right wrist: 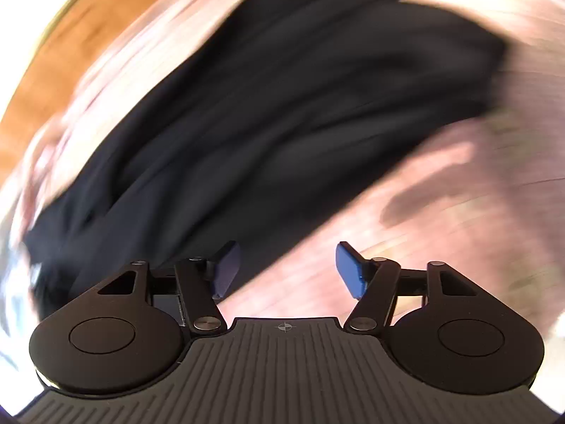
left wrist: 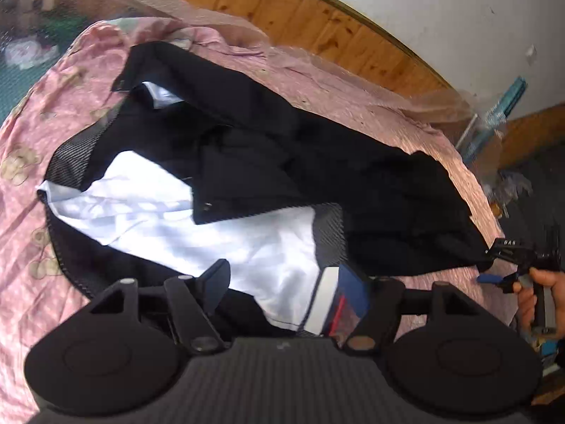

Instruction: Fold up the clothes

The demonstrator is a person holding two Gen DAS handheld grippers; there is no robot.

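Note:
A black jacket with a white lining lies spread and rumpled on a pink bed sheet. My left gripper is open low over the jacket's near edge, where white fabric and a white, red and blue striped piece lie between its fingers. At the far right a hand holds my right gripper by the tip of the black sleeve. The right wrist view is blurred by motion: my right gripper is open, its blue pads apart, with black cloth just ahead.
A wooden headboard and white wall run behind the bed. Sheer netting hangs along the far edge. A patterned pillow sits at the top left. Clutter lies on the dark floor beyond the bed's right edge.

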